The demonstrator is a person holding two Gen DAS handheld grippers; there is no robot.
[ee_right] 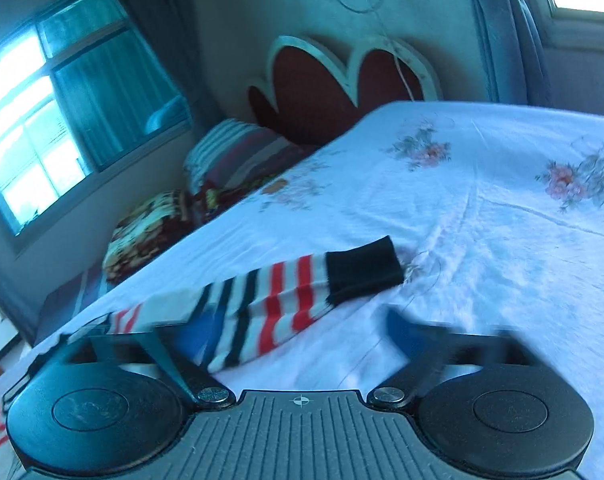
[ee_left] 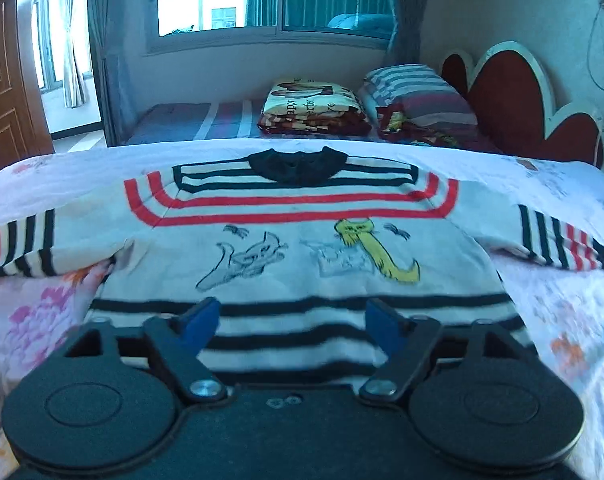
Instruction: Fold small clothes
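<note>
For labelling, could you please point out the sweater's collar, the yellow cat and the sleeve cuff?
collar (ee_left: 298,166), left wrist view, middle of the dark neckline
yellow cat (ee_left: 371,246), left wrist view, its body
sleeve cuff (ee_right: 363,270), right wrist view, black band

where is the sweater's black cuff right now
In the right wrist view the black cuff lies on the floral sheet, just beyond the open right tongs.

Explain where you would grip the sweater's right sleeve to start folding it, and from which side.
Grip the black cuff of the sleeve, coming from its open end. It lies flat on the bedsheet, and the right gripper is open beside it.
</note>
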